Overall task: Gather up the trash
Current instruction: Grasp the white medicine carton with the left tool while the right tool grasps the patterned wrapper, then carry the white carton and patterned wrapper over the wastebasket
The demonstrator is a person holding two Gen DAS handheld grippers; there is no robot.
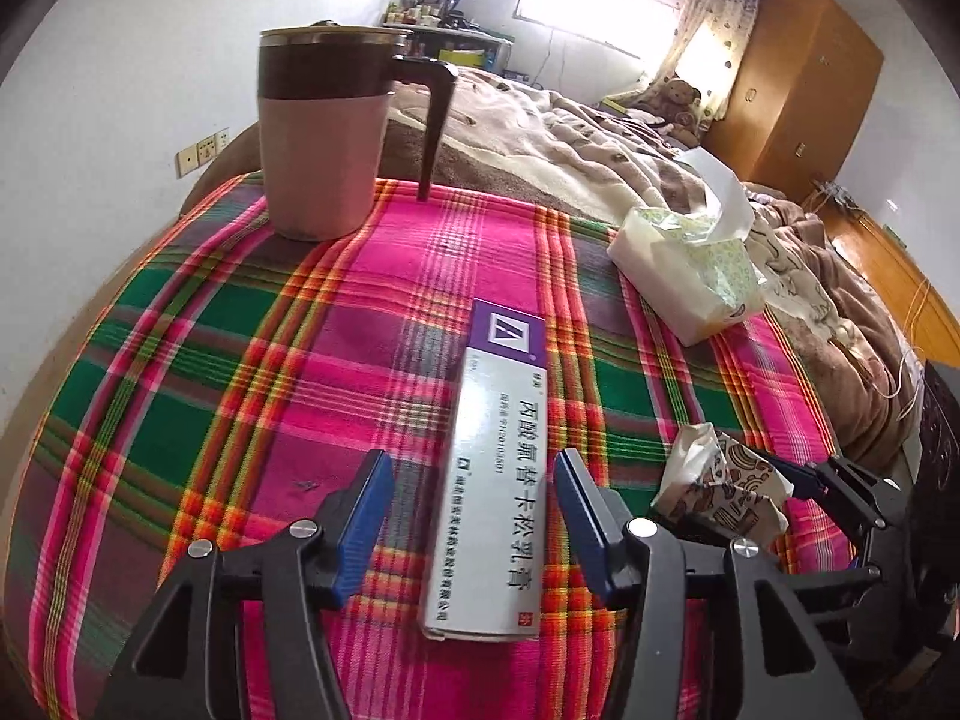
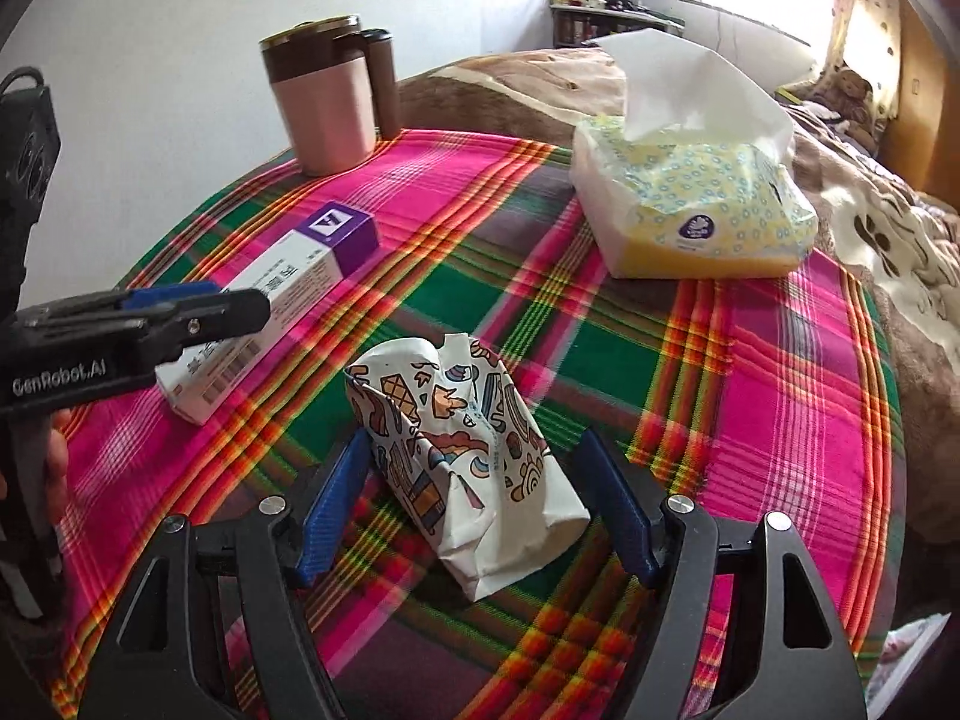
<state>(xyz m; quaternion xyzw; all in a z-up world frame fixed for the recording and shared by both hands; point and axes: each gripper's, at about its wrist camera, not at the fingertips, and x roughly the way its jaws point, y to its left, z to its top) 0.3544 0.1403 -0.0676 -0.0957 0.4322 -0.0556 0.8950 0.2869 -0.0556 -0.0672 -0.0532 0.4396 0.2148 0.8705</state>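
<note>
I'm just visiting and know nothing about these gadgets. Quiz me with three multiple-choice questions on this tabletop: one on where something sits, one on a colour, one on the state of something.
1. Where does the long white-and-purple cardboard box lie?
A. between the left gripper's jaws
B. on the bed
C. inside the mug

2. What colour is the lower body of the lidded mug?
A. green
B. pink
C. blue

3. What state is the patterned white paper cup in?
A. upright and full
B. crushed, lying on its side
C. stacked on the yellow tissue pack

Answers: 1 A, the box runs between the open blue jaws on the plaid cloth. 2 B, pink under a brown band. 3 B, it lies crumpled between the right gripper's open jaws.
</note>
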